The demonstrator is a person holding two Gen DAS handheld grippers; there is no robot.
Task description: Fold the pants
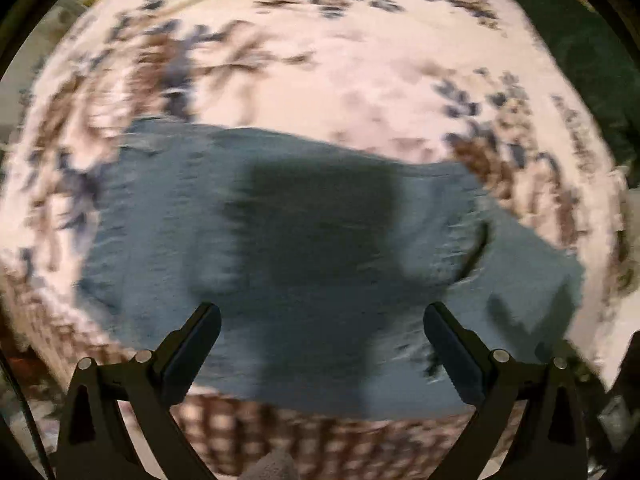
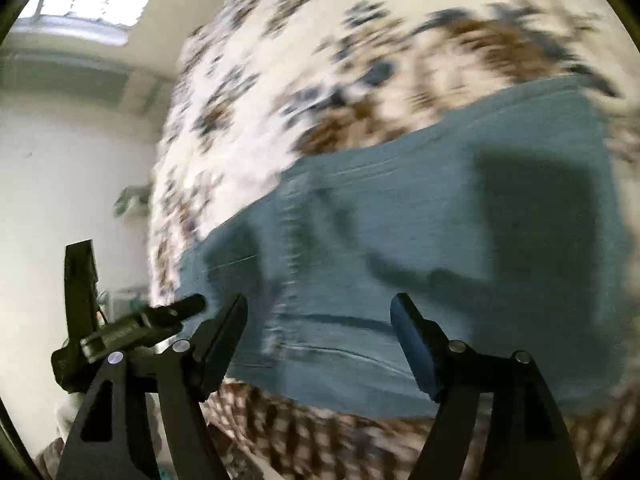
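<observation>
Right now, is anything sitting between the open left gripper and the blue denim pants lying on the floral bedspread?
Nothing visible. The left gripper hangs open over the blue denim pants, and only its own shadow falls on the fabric. The floral bedspread around the pants shows no other objects, though the picture is blurred.

Blurred blue pants (image 2: 420, 248) lie folded across the frame's middle on a floral bedspread (image 2: 304, 60). The right gripper (image 2: 318, 316), jaws apart and empty, hangs over their lower edge; window (image 2: 88, 4) upper left.
</observation>
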